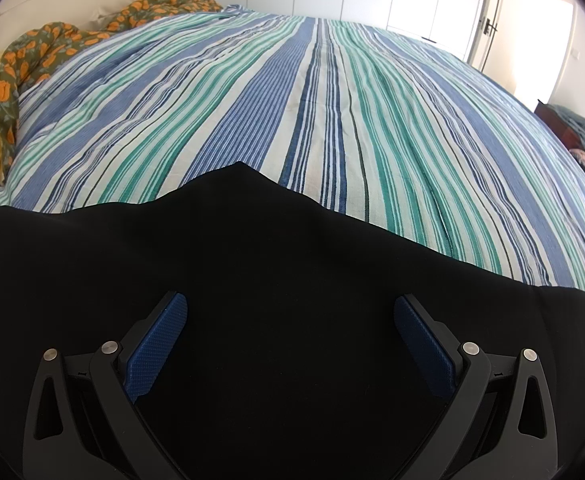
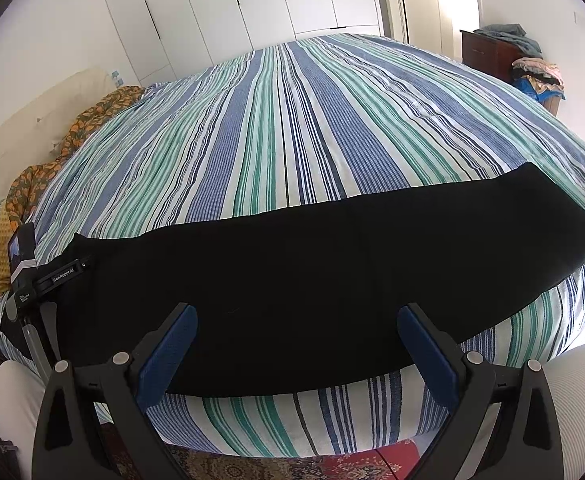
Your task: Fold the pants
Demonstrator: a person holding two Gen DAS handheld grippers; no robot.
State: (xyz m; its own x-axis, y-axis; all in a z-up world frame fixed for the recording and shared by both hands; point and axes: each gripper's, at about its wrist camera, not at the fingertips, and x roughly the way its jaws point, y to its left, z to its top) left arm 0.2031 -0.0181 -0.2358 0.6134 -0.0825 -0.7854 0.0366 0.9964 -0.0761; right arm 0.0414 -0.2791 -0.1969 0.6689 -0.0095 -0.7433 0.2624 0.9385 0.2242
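Your left gripper and right gripper both have fingers spread, holding nothing. The black pants lie near the bed edge; a careless pull could slide them off.

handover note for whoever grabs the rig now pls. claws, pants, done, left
Left claw: open, holding nothing, low over the black pants.
Right claw: open, holding nothing, at the near bed edge over the pants.
Pants: lying as one long narrow band across the near edge of the striped bedspread, apparently already folded leg on leg.
Left claw is visible at the band's left end in the right wrist view.
Left to do: probably fold the band end to end, then smooth.
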